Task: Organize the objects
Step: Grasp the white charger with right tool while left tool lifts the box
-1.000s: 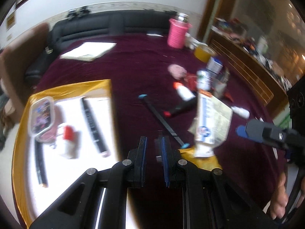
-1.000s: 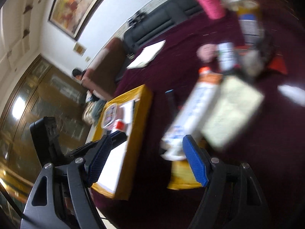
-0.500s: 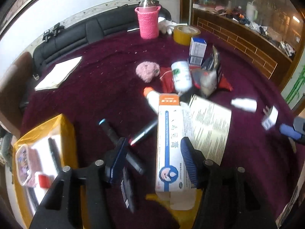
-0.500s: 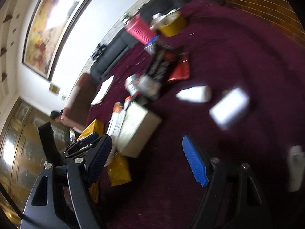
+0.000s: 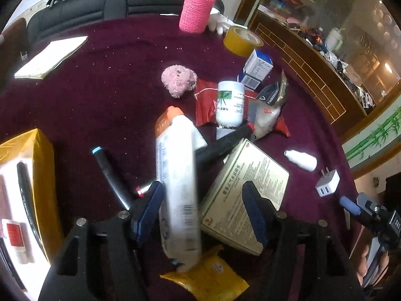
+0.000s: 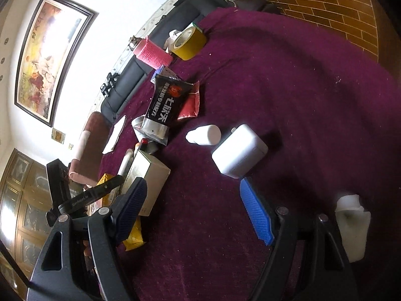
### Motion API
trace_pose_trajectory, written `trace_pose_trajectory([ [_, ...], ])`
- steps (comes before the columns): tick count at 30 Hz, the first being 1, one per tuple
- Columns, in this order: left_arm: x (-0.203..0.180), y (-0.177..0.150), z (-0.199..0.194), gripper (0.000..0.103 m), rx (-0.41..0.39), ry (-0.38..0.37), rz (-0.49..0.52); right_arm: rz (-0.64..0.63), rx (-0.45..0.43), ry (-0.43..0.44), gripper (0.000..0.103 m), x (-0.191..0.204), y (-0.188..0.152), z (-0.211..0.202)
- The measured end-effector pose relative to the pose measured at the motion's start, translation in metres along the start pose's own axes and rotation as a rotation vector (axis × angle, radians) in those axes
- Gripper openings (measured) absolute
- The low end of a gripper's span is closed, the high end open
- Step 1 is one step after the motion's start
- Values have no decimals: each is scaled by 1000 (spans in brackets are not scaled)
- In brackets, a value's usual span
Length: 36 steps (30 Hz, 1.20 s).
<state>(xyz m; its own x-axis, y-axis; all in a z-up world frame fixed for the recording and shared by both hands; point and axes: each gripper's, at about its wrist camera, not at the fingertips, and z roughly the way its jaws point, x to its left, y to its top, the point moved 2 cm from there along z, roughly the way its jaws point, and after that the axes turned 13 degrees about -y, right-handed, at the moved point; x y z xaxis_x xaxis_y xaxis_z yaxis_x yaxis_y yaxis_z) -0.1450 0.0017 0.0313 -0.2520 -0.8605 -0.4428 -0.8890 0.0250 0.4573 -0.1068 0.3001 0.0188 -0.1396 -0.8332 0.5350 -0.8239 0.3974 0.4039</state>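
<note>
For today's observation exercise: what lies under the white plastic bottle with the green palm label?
The white plastic bottle rests on a red packet, with the black marker's red end just below it. Whatever else lies beneath stays covered.

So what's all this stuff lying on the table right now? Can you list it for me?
toothpaste box: one, white and orange, between the left gripper's pads
flat carton: one, cream, right of the toothpaste box
markers: two, black, crossing under the boxes
white bottle: one, green print, middle of the heap
red packet: one, under the bottle
plush toy: one, pink, centre
tape roll: one, yellow, far side
knitted flask sleeve: one, pink, far edge
charger plug: one, white, ahead of the right gripper
small bottle: one, white, beside the charger
gold tray: one, left
left gripper: jaws opening
right gripper: open, empty
</note>
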Motion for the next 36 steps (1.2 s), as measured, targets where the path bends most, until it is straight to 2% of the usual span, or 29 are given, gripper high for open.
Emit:
trace_pose_trajectory([
  [2, 3, 1, 3, 49, 5, 5, -13, -6, -10, -9, 77, 1, 0, -1],
  [3, 6, 2, 5, 48, 12, 15, -21, -11, -13, -13, 77, 2, 0, -1],
  [7, 14, 5, 3, 40, 4, -25, -51, -4, -20, -20, 77, 0, 1, -3],
  [9, 16, 5, -1, 25, -2, -25, -48, 1, -20, -24, 77, -2, 0, -3],
  [11, 19, 4, -1, 15, 9, -2, -36, 5, -18, -23, 77, -2, -1, -2],
  [16, 31, -1, 10, 14, 48, 15, -44, 6, -18, -26, 77, -4, -2, -2],
  [22, 16, -10, 13, 11, 18, 55, 17, 29, -9, -72, 77, -9, 2, 1],
  [31, 14, -23, -32, 11, -79, -40, -4, 66, 21, -222, 76, -18, 20, 24],
  [35, 19, -32, -49, 11, -104, -87, -28, -1, 1, -335, 76, -8, 30, 41],
  [36, 20, -33, -52, 11, -108, -99, -35, -32, -6, -364, 73, -3, 31, 43],
])
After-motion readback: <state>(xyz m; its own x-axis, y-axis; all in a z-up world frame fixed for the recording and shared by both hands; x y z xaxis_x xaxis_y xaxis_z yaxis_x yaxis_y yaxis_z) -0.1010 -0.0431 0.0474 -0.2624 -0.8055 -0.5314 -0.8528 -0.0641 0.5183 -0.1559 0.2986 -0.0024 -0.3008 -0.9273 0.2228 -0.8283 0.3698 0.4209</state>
